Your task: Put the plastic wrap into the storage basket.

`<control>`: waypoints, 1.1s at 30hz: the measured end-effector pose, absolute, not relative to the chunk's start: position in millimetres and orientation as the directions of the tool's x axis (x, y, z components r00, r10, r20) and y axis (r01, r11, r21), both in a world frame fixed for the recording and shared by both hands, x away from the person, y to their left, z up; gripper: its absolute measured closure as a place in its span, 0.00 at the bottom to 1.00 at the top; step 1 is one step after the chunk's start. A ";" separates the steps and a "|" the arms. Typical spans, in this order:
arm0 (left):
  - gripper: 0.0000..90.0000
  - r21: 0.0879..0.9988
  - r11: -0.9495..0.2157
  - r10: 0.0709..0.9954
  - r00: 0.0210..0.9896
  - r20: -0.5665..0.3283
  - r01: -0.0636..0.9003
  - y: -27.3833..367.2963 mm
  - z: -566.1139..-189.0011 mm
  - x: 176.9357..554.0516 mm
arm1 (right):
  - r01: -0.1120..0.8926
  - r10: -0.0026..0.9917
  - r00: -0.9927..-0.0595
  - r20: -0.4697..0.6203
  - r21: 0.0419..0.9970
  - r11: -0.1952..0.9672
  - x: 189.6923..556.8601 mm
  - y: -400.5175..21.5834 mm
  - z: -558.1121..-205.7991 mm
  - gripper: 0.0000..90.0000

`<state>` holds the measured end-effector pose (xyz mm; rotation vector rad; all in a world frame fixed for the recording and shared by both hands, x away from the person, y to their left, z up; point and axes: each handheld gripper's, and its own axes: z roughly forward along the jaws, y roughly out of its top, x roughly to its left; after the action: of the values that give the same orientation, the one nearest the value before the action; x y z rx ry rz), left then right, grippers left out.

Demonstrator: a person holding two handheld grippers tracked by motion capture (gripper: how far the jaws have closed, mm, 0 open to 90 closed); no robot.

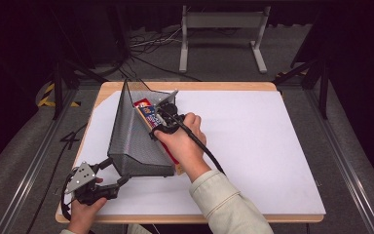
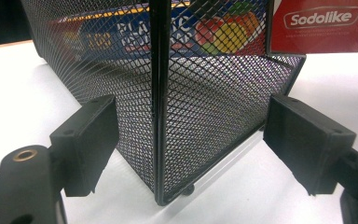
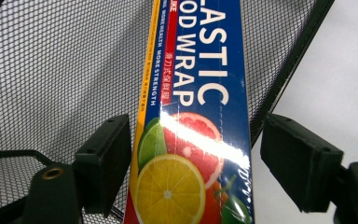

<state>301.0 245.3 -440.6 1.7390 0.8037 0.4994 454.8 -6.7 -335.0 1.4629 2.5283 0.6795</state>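
Long blue cardboard box of plastic food wrap [image 3: 191, 121], printed with citrus fruit, lying slantwise in a black wire-mesh file holder [image 1: 131, 136] that stands on the white sheet covering the wooden worktop [image 1: 272, 146], near its left edge. One red end of the box [image 2: 317, 25] juts past the holder's open side toward the near edge; the holder contains nothing else that can be made out.

Right gripper [image 3: 196, 163]: jaws parted, one on each side of the box, pads standing clear of its faces; the box rests on the mesh rather than in a grip. Left gripper [image 2: 189, 140]: jaws wide apart, straddling the holder's near corner post without pressing on it, at the near left corner of the worktop.

Handling, as judged: the box is light and stiff, but its glossy film looks slippery and thin card dents under hard pressure. Best taken across the narrow faces near mid-length. The mesh holder is rigid and light, liable to slide unless steadied.
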 end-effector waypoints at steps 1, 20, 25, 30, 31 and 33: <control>0.21 0.949 -0.163 0.731 0.679 -0.067 0.269 245.1 -440.6 300.9 | 0.780 0.848 -0.521 0.099 0.460 0.425 454.1 -8.7 -333.7 0.29; 0.21 0.950 -0.149 0.736 0.672 -0.078 0.273 245.0 -440.8 301.2 | 0.654 0.789 -0.588 0.178 0.678 0.335 424.1 -72.0 -291.1 0.29; 0.21 0.950 -0.150 0.738 0.670 -0.078 0.275 245.6 -440.5 300.8 | 0.610 0.787 -0.593 0.170 0.732 0.302 416.4 -102.1 -280.7 0.29; 0.21 0.949 -0.157 0.738 0.671 -0.071 0.273 246.1 -440.4 300.8 | 0.602 0.794 -0.580 0.182 0.753 0.267 415.1 -126.4 -277.3 0.30; 0.21 0.948 -0.159 0.738 0.671 -0.071 0.274 246.5 -440.3 300.8 | 0.596 0.793 -0.583 0.176 0.757 0.269 414.4 -131.0 -276.5 0.30; 0.21 0.949 -0.157 0.740 0.669 -0.071 0.275 246.9 -440.6 301.0 | 0.574 0.790 -0.590 0.166 0.775 0.266 412.7 -140.9 -275.5 0.30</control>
<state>301.0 246.9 -440.6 1.7300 0.8228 0.5028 412.7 -140.9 -275.5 1.2627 2.2843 1.2289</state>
